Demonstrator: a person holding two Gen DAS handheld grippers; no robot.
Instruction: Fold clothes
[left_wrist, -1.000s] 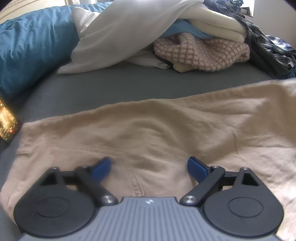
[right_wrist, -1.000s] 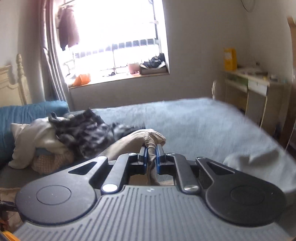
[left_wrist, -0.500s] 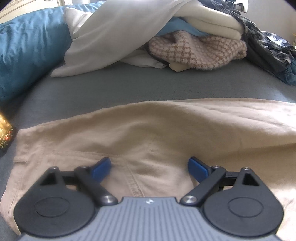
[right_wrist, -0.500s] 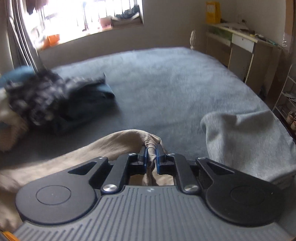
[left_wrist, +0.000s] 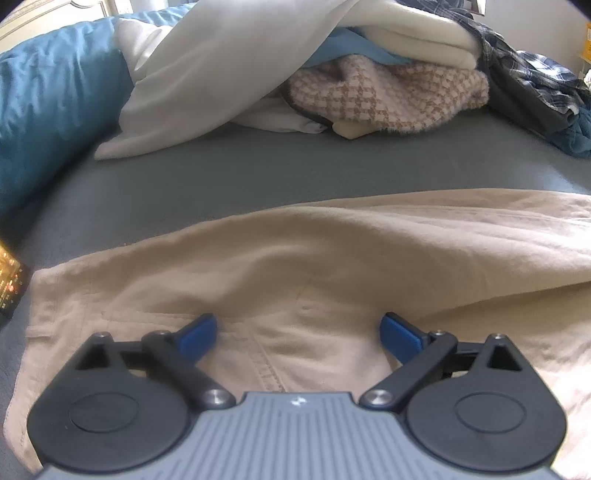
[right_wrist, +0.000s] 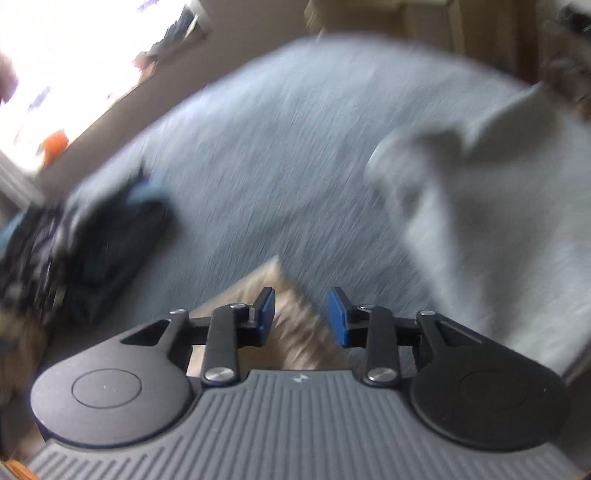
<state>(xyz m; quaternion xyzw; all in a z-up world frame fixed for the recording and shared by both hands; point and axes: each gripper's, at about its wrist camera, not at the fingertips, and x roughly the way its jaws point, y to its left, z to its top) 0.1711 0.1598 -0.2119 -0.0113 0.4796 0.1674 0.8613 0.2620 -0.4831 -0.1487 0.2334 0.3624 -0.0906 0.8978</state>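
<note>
**Inspector:** Beige trousers (left_wrist: 332, 266), location?

**Me:** Flat on the bed (left_wrist: 258, 173). Left claw (left_wrist: 299, 332) spread above them; right claw (right_wrist: 302, 314) opening, cloth freed.

**Inspector:** Risk?

**Me:** Loose fold may spring back.

Beige trousers (left_wrist: 332, 266) lie flat on grey bed, folded over w/ seam showing.
</note>
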